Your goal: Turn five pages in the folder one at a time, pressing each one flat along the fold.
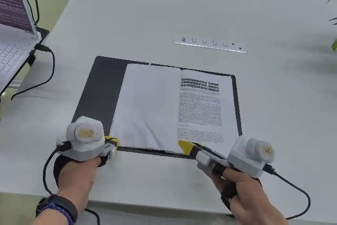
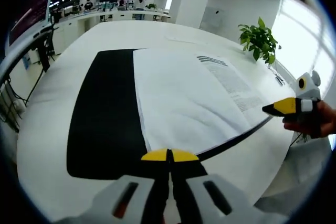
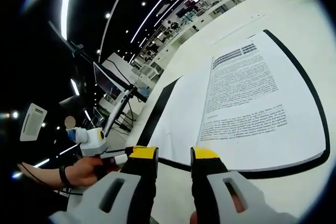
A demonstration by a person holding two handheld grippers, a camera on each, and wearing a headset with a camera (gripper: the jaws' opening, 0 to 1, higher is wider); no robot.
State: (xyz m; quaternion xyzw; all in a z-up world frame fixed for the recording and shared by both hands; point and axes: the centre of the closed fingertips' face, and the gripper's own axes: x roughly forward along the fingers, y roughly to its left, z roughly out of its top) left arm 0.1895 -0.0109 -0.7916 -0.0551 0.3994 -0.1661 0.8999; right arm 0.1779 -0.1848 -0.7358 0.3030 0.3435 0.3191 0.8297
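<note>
Far left on the big white table (image 1: 158,9) there's an open silver laptop (image 1: 11,35), with a black cable (image 1: 46,75) looping off it towards the near edge. Neither is near the pages.

Next over is the left gripper (image 1: 111,142), held in a hand at the near-left corner of the spread. In the left gripper view its yellow-tipped jaws are pressed right together with nothing between them. They sit over the near edge of the cover, just beside the corner of the blank sheet. Can't tell if they actually touch it.

The black flat folder (image 1: 97,90) lies open in the middle of the table, right in front of the person. Its long side runs left to right, turned a bit clockwise, and the fold runs away from the person. A blank white page (image 1: 147,104) is on the left half and a printed white page (image 1: 205,111) on the right, with its heading at the far end. Both lie pretty flat, and a strip of bare cover shows on the left.

The right gripper (image 1: 185,146) points in at the near end of the fold. Its jaws are a little apart and hold nothing, and the page edge is just ahead of them.

Beyond the folder is a silver socket strip (image 1: 210,43) set in the table. Off to the right there's a green leafy plant (image 2: 257,38).
</note>
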